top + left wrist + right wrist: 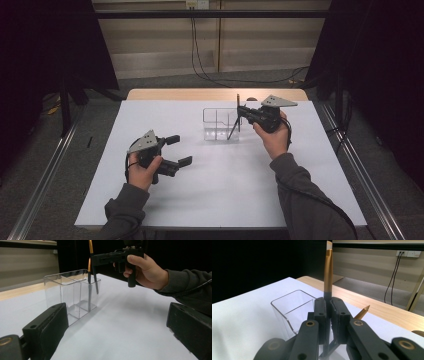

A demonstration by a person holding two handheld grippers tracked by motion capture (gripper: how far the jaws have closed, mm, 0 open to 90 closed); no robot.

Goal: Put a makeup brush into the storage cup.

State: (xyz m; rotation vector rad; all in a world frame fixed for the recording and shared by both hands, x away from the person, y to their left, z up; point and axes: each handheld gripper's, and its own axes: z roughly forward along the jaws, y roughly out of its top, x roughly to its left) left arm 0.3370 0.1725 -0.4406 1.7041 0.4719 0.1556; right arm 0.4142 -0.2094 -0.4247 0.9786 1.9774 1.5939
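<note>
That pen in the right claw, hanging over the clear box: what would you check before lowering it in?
1. Grip: right claw shut on the gold-topped pen: ok.
2. Pen upright: roughly vertical: ok.
3. Tip inside the clear box: seems to hang over its near corner; cannot tell.
4. Room in the box: a second pen already stands inside, close by: cannot tell.
5. Left claw out of the way: open, well apart from the box: ok.

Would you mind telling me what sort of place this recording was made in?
Probably a lab or studio set up for recording: black curtains flank a white-covered table, metal rails run along the grey floor, and cables hang from a wall socket.
</note>
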